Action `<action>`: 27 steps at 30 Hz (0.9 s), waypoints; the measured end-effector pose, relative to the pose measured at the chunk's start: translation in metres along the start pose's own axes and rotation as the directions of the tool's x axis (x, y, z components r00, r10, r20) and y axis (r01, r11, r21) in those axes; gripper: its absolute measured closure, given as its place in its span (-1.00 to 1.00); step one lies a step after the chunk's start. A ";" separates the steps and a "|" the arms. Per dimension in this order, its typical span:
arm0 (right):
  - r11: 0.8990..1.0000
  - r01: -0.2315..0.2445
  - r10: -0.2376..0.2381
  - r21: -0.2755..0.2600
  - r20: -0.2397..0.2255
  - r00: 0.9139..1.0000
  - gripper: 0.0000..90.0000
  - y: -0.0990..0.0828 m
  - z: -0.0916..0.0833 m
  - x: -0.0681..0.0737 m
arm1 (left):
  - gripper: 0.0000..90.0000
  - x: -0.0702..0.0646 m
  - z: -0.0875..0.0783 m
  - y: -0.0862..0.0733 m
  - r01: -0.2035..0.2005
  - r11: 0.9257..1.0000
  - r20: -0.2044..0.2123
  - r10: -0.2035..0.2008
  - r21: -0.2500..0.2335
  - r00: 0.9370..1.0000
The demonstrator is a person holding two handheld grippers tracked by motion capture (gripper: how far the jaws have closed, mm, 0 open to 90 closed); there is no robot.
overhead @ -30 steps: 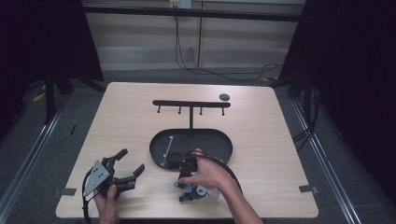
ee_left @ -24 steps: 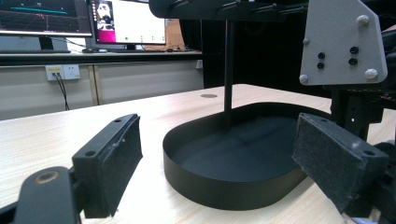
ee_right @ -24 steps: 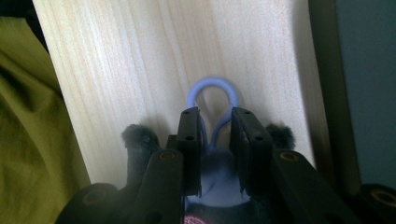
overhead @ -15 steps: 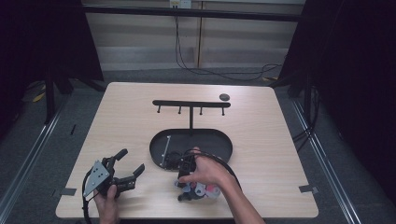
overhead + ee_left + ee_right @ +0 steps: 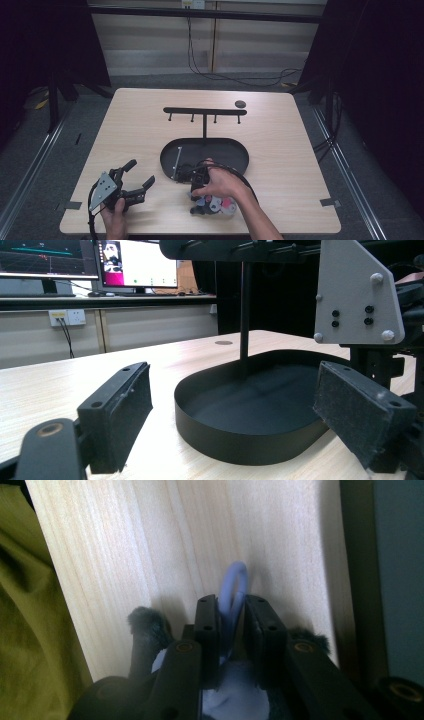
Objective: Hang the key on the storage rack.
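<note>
My right gripper (image 5: 204,199) lies under the person's right hand (image 5: 222,184), just in front of the black oval tray (image 5: 235,150). In the right gripper view its jaws point down at the wood. They have just been closing, and my right gripper (image 5: 231,605) is shut on a blue loop (image 5: 234,582) of a furry blue and dark toy. The toy (image 5: 216,205) shows pink, blue and red beside the hand. At the table's front left, my left gripper (image 5: 134,181) is open, nothing between its pads (image 5: 120,415), and faces the tray (image 5: 240,440).
A black stand with a hooked crossbar (image 5: 204,111) rises from the tray's far side. A pale rod (image 5: 176,161) lies in the tray's left end. A small dark disc (image 5: 240,104) sits near the back edge. The other gripper's grey plate (image 5: 355,295) stands at the right.
</note>
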State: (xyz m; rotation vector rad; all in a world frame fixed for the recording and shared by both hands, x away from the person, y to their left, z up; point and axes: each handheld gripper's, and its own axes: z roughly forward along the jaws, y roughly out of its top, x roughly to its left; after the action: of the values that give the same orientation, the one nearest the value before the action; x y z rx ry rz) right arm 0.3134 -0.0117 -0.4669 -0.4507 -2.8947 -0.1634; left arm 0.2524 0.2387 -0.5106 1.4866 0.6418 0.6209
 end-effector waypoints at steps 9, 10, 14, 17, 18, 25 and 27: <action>1.000 0.028 -0.029 0.010 0.022 0.999 0.78 0.000 0.001 0.002 | -0.66 0.000 0.000 0.000 0.000 1.000 0.000 0.000 0.000 1.000; 1.000 0.022 -0.023 0.011 0.019 1.000 0.78 0.000 0.001 0.003 | -0.66 0.000 0.000 0.000 -0.001 1.000 0.000 0.001 0.002 1.000; 0.998 0.049 -0.050 0.034 0.040 0.998 0.75 0.004 0.002 0.006 | -0.66 0.000 0.000 0.000 -0.002 1.000 0.000 0.002 0.001 1.000; 0.997 0.061 -0.065 0.051 0.070 0.995 0.83 0.005 0.002 0.010 | -0.66 0.000 0.000 0.000 -0.002 1.000 0.000 0.002 0.001 1.000; 0.997 0.060 -0.064 0.050 0.077 0.995 0.87 0.005 0.002 0.010 | -0.66 0.000 0.000 0.000 -0.002 1.000 0.001 0.002 0.001 1.000; 0.996 0.070 -0.073 0.047 0.050 0.996 0.91 0.005 0.002 0.007 | -0.66 0.000 0.000 0.000 0.000 1.000 0.000 0.000 0.000 1.000; 0.996 0.079 -0.080 0.047 0.027 0.996 0.91 0.004 0.002 0.006 | -0.66 0.000 0.000 0.000 -0.005 1.000 0.000 0.005 0.003 1.000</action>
State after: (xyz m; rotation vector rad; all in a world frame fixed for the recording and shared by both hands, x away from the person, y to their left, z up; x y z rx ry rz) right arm 0.3084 -0.0057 -0.4671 -0.3326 -2.9400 -0.1039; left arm 0.2525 0.2391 -0.5106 1.4917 0.6398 0.6237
